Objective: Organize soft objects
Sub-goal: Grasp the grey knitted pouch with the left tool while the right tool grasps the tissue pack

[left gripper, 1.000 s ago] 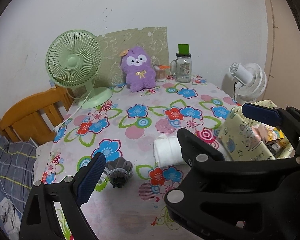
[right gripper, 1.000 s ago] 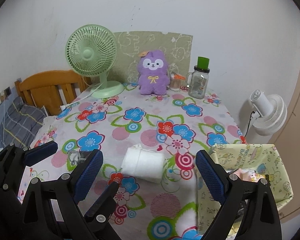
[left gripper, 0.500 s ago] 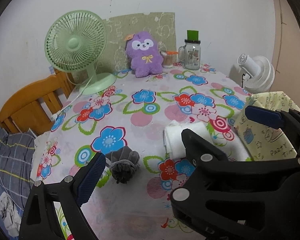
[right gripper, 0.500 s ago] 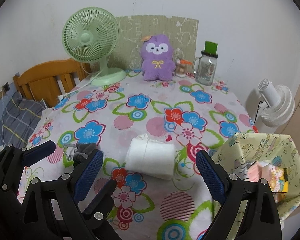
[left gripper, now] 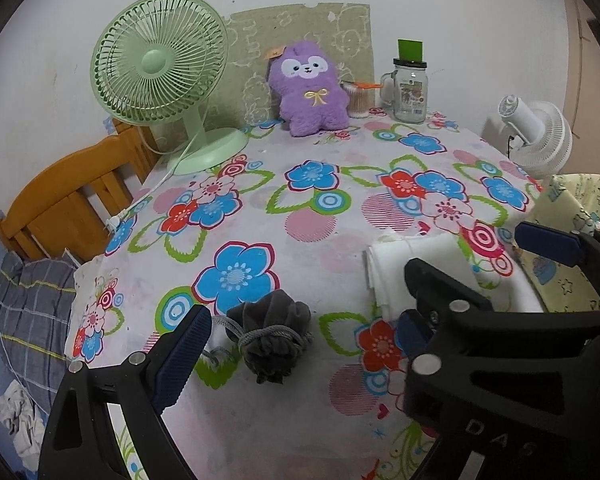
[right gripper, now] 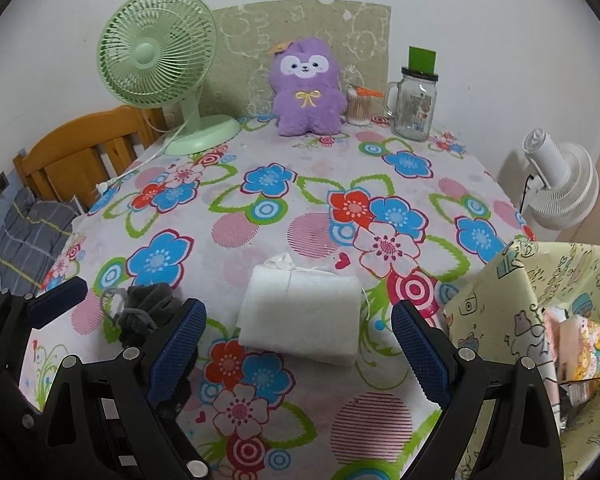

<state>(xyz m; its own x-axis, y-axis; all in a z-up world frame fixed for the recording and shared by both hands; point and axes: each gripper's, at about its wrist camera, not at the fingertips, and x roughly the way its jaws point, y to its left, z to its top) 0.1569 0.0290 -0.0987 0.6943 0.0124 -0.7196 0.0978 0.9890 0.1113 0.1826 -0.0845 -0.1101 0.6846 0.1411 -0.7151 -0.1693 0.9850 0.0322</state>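
Both claws hang low over the near edge of the desk (right gripper: 308,168), and nothing is gripped yet. The left claw (left gripper: 300,350) stands wide, with the grey drawstring pouch (left gripper: 270,338) sitting right between its blue pads; whether a pad touches the fabric I can't tell. The right claw (right gripper: 298,346) is wide too, framing the white folded cloth (right gripper: 300,314), which lies flat on the flowered cover just ahead of the tips.

Progress check: the patterned fabric bin (right gripper: 540,320) stands at the desk's right edge, close beside the cloth, and a few colourful items already show inside it, though what they are is too small to tell. The pouch and the cloth are both out on the desk, so by my read the sorting is early, with these two pieces at least left to put away. The purple plush (right gripper: 306,88) sits upright at the far edge against the wall; whether it counts as part of the job I can't say.

Orientation now. The cloth's long axis runs left to right across the right wrist view, its tied end with loose threads facing the far wall. The pouch runs roughly near to far, its cinched cord around the middle, bunched top pointing toward the camera, and a cord tail trailing left.
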